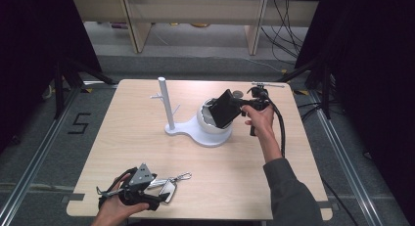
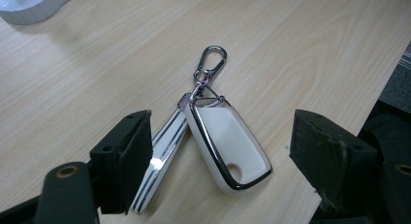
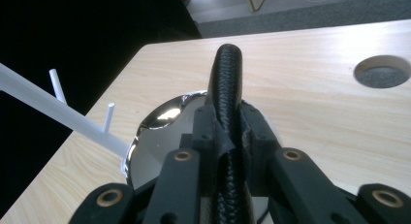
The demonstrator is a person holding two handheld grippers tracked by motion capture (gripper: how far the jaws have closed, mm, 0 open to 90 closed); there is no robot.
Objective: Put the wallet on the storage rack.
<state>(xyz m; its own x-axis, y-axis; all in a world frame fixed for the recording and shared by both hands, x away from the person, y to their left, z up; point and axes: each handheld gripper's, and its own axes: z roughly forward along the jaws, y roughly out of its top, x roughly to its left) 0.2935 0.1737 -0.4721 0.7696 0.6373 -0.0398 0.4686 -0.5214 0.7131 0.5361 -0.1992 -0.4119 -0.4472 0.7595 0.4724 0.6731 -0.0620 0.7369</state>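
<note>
Left gripper view: the left gripper [image 2: 220, 161], jaws spread wide, is best lowered squarely so the white chrome-rimmed key fob [image 2: 228, 146] between them is pinched across its flanks, while the right gripper [image 3: 228, 136] is kept clamped on the black braided strap [image 3: 227, 83].

Our left gripper [image 2: 220, 151] has black jaws with worn foam pads [image 2: 135, 151] and brass-ringed screw holes; a grey three-cornered plate [image 1: 142, 174] tops it. A black cable [image 1: 280, 123] trails our right gripper [image 3: 228, 132]. We wear a grey sleeve [image 1: 288, 192].
</note>
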